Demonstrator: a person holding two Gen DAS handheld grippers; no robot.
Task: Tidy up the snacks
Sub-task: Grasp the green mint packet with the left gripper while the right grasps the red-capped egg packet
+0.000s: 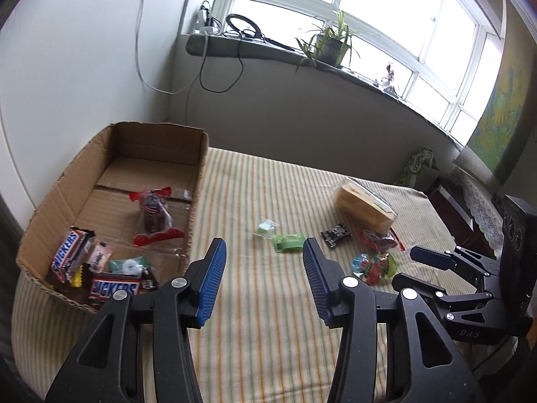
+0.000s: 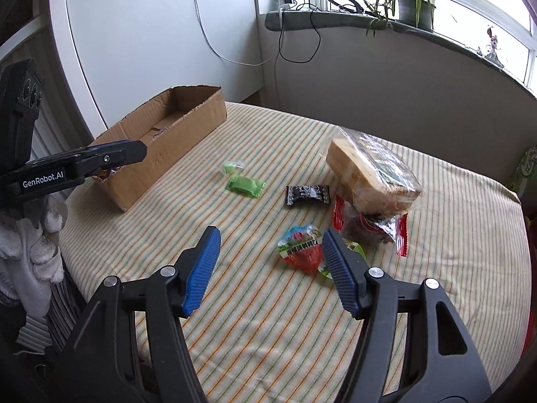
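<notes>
A cardboard box (image 1: pixel 67 181) stands at the left of the striped bed and holds two Snickers bars (image 1: pixel 67 255), a red-edged snack bag (image 1: pixel 154 216) and other small packets. My left gripper (image 1: pixel 264 245) hovers open and empty beside the box. Loose on the cloth lie a green packet (image 2: pixel 245 184), a black packet (image 2: pixel 307 194), a bagged loaf of bread (image 2: pixel 372 171), a red-edged bag (image 2: pixel 369 225) and a colourful jelly cup (image 2: pixel 300 250). My right gripper (image 2: pixel 272 231) is open above the cloth, with the jelly cup just beyond its right finger.
A second small green sweet (image 2: pixel 232 167) lies near the box (image 2: pixel 174 141). A white wall panel stands behind the box. A windowsill with a potted plant (image 1: pixel 330 45) and cables runs along the back. A gloved hand (image 2: pixel 30 235) holds the left gripper at the bed's edge.
</notes>
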